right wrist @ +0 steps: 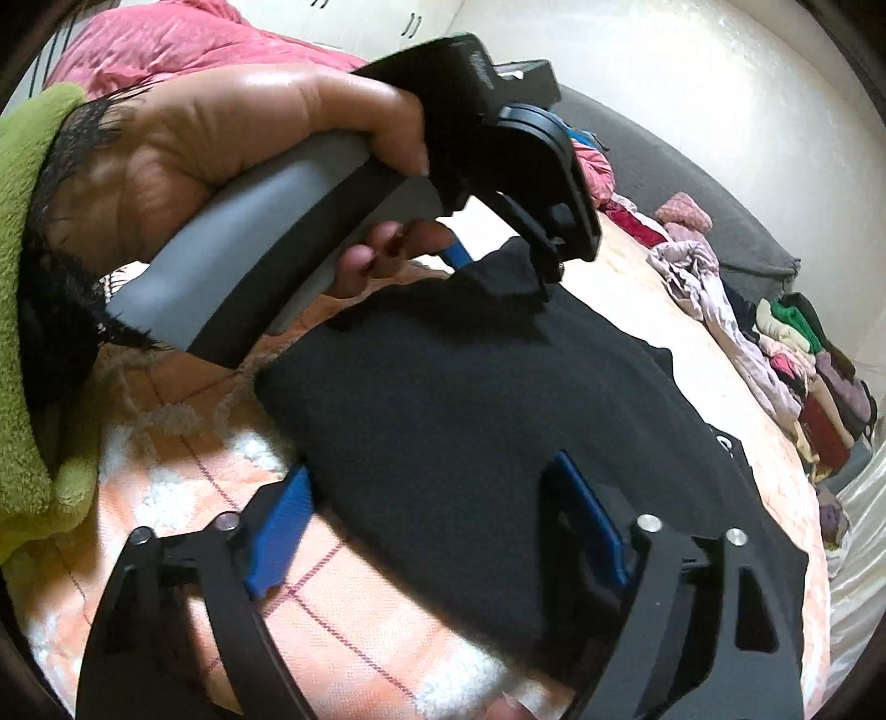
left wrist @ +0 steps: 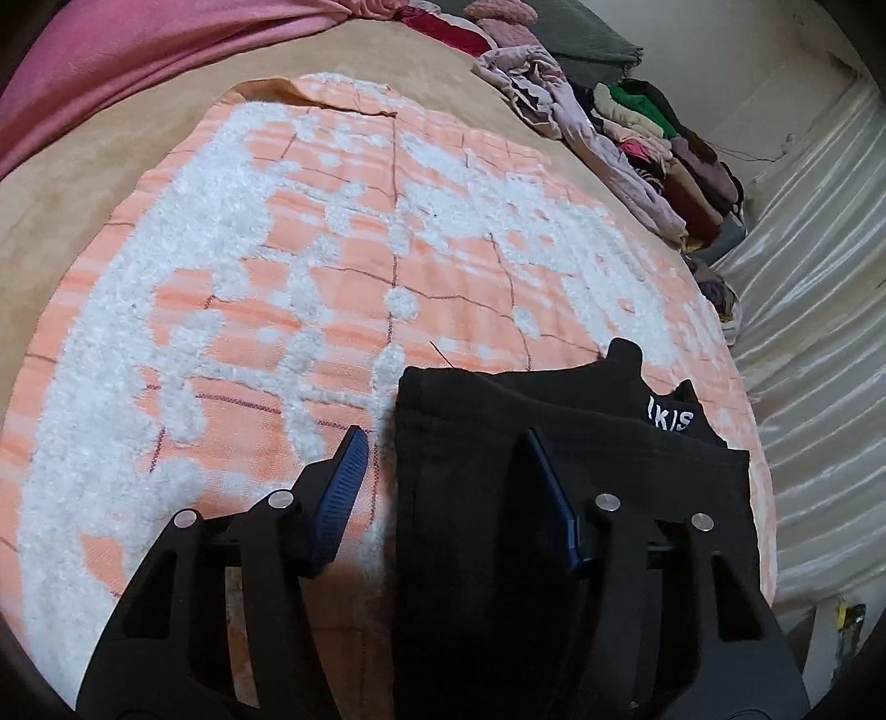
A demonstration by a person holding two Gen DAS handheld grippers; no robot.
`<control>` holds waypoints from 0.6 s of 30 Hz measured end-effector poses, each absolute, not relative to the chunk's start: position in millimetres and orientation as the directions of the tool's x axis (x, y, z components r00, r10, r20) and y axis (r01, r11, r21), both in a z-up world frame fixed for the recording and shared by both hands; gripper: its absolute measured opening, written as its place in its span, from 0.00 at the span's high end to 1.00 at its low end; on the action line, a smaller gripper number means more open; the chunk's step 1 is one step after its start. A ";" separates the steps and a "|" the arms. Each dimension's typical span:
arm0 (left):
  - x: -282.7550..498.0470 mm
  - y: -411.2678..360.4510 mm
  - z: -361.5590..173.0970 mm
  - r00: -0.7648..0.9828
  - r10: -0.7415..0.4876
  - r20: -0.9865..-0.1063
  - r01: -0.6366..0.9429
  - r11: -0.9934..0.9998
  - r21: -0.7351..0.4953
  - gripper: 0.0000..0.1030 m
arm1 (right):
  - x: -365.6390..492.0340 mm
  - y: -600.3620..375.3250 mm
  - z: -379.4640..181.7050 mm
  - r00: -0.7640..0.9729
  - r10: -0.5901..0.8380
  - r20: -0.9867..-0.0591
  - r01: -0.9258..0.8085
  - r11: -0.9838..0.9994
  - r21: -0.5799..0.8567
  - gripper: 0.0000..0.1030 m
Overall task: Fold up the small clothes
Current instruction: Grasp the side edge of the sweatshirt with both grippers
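A black garment [left wrist: 554, 443] with white lettering lies flat on an orange-and-white tufted blanket [left wrist: 277, 249]. My left gripper [left wrist: 443, 437] stands open astride the garment's left edge: one blue pad rests over the blanket, the other over the black cloth, and neither pinches it. In the right wrist view the same garment [right wrist: 443, 387] spreads across the middle. My right gripper [right wrist: 432, 471] is open over its near edge, with one pad on the blanket side and one on the cloth. A hand [right wrist: 221, 138] holds the left gripper at the garment's far corner, where one blue finger [right wrist: 457, 256] shows.
A row of loose and folded clothes [left wrist: 637, 138] runs along the far right of the bed. A pink cover [left wrist: 138, 61] lies at the back left, and a grey blanket [left wrist: 587, 39] lies behind the clothes. Shiny white fabric [left wrist: 803, 332] borders the right edge. A green sleeve [right wrist: 39, 332] fills the left side.
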State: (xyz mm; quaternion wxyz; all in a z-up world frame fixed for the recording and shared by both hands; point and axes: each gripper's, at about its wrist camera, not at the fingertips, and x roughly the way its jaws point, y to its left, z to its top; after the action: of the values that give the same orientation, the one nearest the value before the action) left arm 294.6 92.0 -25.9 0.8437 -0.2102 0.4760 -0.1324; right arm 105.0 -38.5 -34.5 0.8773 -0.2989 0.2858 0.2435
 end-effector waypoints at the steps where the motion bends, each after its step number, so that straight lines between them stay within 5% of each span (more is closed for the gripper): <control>1: 294.8 92.2 -26.1 0.509 -0.429 -0.746 0.025 0.874 -0.486 0.55 | 103.9 -38.2 -34.7 0.719 0.259 -0.645 -0.600 0.700 -0.388 0.30; 7: 295.7 91.8 -28.8 0.495 -0.447 -0.745 0.030 0.866 -0.500 0.56 | 105.8 -42.5 -30.7 0.698 0.304 -0.649 -0.626 0.700 -0.345 0.75; 9: 295.6 93.0 -29.4 0.494 -0.452 -0.743 0.025 0.861 -0.507 0.56 | 106.6 -45.3 -28.2 0.686 0.328 -0.650 -0.636 0.704 -0.316 0.82; 18: 296.2 91.2 -29.2 0.490 -0.444 -0.750 0.027 0.868 -0.496 0.56 | 115.4 -66.6 -15.1 0.616 0.429 -0.660 -0.652 0.749 -0.122 0.89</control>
State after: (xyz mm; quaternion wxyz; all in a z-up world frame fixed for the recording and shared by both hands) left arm 296.2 91.2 -29.2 0.8358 -0.2151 0.4851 -0.1411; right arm 115.4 -66.6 -15.1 0.8812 -0.1779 0.3127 0.3067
